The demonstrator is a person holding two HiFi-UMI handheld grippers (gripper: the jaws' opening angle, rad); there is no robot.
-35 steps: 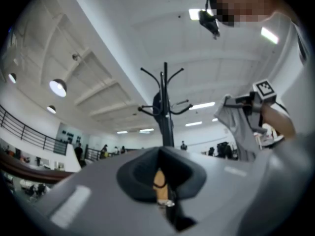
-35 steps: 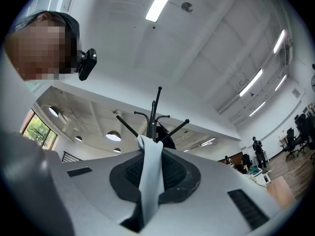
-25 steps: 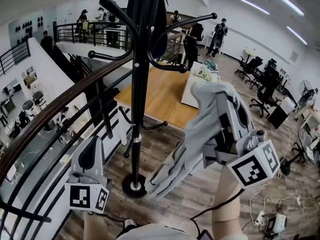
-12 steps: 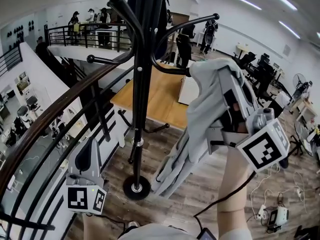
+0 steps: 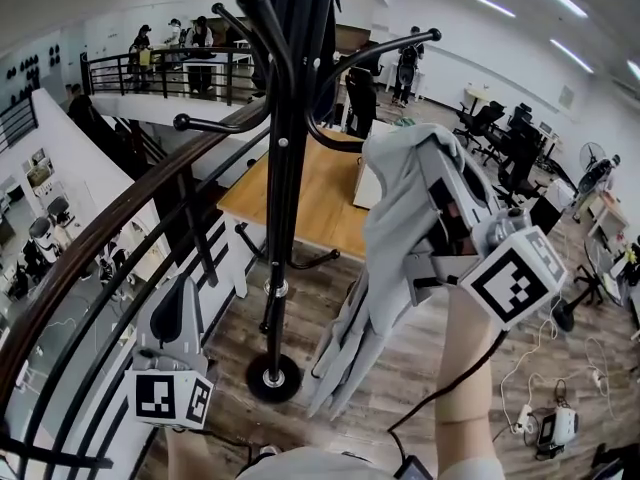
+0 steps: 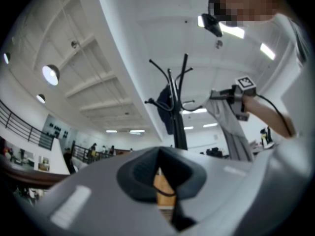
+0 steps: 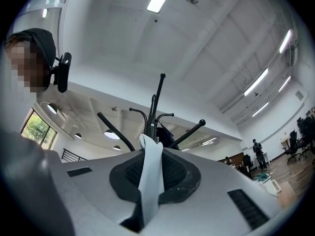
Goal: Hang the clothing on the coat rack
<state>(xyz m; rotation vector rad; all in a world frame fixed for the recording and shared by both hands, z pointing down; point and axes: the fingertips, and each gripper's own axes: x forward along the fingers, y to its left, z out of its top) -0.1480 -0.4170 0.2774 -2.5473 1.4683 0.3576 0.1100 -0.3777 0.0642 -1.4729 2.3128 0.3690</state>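
Right gripper (image 5: 432,168) was raised beside the coat rack (image 5: 280,168). Its fingers (image 7: 179,173) were pinched on a fold of the grey garment (image 5: 385,258), which ran up between them. The rest of the garment draped over the gripper and hung down towards the wooden floor (image 5: 400,368), just below an upper hook arm (image 5: 395,48) and on no hook. Left gripper (image 5: 183,298) was held low by the railing (image 5: 110,218), its fingers (image 6: 140,173) pressed together on nothing.
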